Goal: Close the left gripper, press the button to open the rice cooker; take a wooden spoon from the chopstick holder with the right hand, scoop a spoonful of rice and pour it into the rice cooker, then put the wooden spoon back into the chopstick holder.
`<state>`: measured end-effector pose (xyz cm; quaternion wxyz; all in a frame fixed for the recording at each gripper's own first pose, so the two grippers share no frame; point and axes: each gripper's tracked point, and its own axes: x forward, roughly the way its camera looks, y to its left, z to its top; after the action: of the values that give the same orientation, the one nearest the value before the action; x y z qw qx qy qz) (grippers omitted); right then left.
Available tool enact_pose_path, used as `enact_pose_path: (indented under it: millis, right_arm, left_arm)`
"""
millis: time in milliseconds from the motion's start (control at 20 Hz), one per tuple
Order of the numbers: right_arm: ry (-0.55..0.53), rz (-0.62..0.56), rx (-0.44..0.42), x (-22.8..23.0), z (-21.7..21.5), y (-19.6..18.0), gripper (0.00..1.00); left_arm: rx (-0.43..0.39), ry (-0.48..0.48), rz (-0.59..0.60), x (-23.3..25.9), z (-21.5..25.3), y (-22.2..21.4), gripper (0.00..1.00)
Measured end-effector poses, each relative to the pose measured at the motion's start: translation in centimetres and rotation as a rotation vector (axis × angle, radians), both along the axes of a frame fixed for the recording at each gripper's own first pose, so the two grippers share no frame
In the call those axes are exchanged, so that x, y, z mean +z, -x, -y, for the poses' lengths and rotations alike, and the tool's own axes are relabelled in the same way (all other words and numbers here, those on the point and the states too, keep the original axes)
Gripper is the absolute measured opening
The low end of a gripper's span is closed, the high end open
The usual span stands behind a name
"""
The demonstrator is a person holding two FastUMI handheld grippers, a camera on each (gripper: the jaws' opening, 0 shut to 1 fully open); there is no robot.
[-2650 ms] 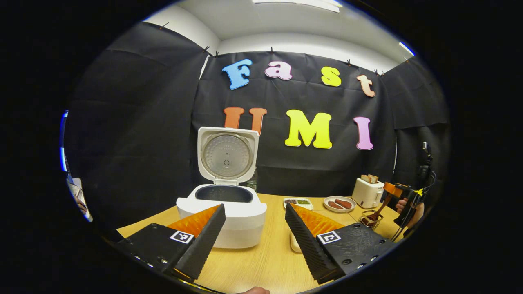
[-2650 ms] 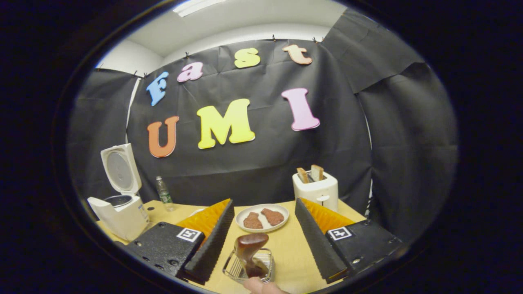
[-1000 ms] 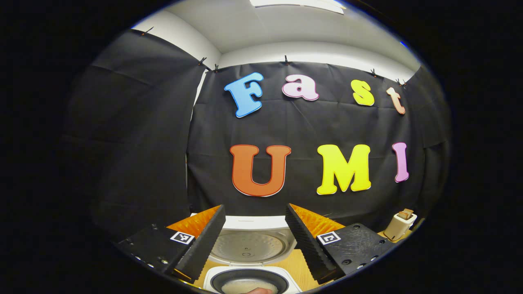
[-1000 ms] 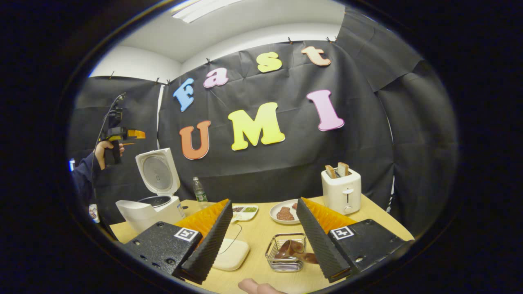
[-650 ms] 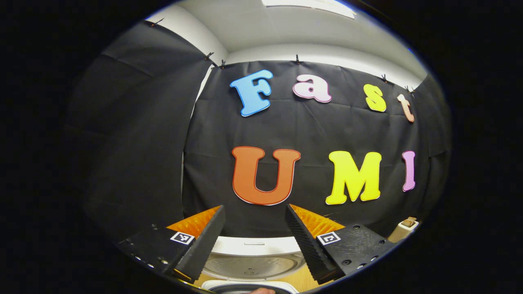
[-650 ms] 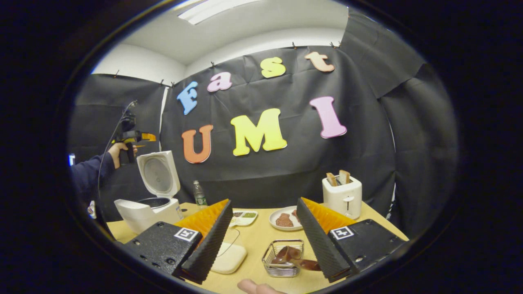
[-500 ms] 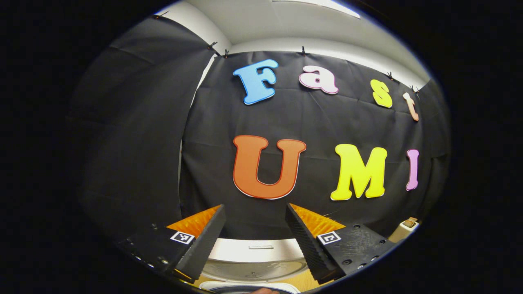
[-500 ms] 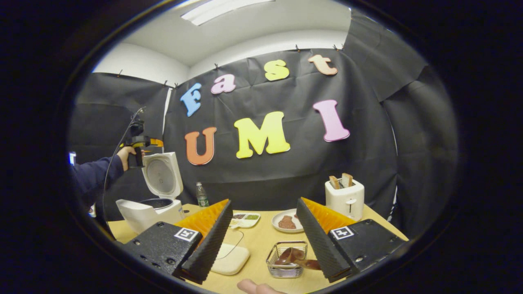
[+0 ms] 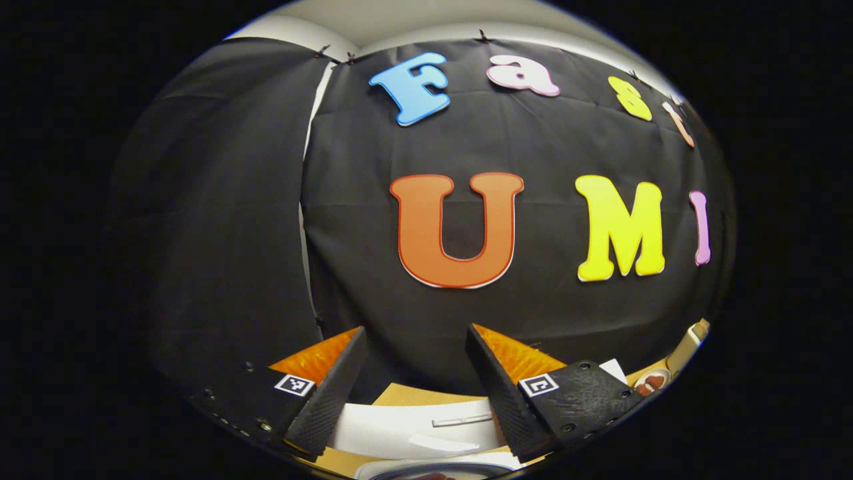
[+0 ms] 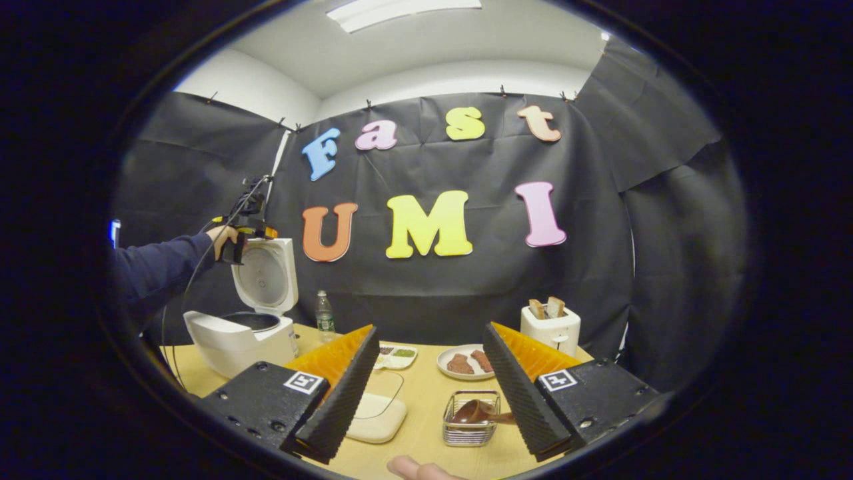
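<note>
A: Start with what's nearest. What is the right gripper doing?

B: Its fingers are spread wide with nothing between them. Just past them on the table sits the wire chopstick holder, and the wooden spoon lies tipped inside it, handle end pointing right toward the right-hand finger.

A: So the spoon looks to be back where it belongs?

B: I'd judge so. Left of the holder is a flat pale pad, and farther back a plate and a toaster.

A: And the rice cooker?

B: Far left on the table, lid standing upright on its rear hinge, pot open.

A: Where's the left gripper?

B: Up at the lid's top edge, held by a hand. In its own view its fingers are apart, and the lid's white edge lies across between and just below them.

A: So what does the next move depend on?

B: The lid lies directly under that gripper and hinges at the back, so pushing it forward and down would close it. The left hand is plainly the nearer one.
</note>
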<state>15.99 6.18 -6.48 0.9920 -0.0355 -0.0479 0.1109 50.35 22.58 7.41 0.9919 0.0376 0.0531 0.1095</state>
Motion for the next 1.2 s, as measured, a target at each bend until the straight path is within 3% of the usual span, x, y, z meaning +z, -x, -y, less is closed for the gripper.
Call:
enact_pose_path:
  millis: [250,500,950,1100,1200]
  right_arm:
    - [-0.058,-0.010,0.072,1.0,-1.2,4.4,1.00]
    - [-0.071,-0.015,0.058,0.8,-0.6,7.1,0.97]
    - [-0.084,-0.023,0.084,-0.5,-1.1,12.0,1.00]
    - [-0.085,-0.024,0.089,-0.9,-0.9,13.2,1.00]
    - [-0.091,-0.025,0.092,-1.2,-0.6,13.9,0.97]
  left_arm:
    - [-0.004,0.017,-0.044,-1.0,1.4,2.8,0.99]
    - [-0.012,0.039,-0.116,-2.7,2.7,7.5,0.99]
    - [-0.008,0.139,-0.278,-10.5,4.1,15.6,0.98]
    - [-0.020,0.145,-0.353,-13.3,4.6,17.4,0.91]
    - [-0.026,0.139,-0.377,-14.3,4.8,18.3,0.93]
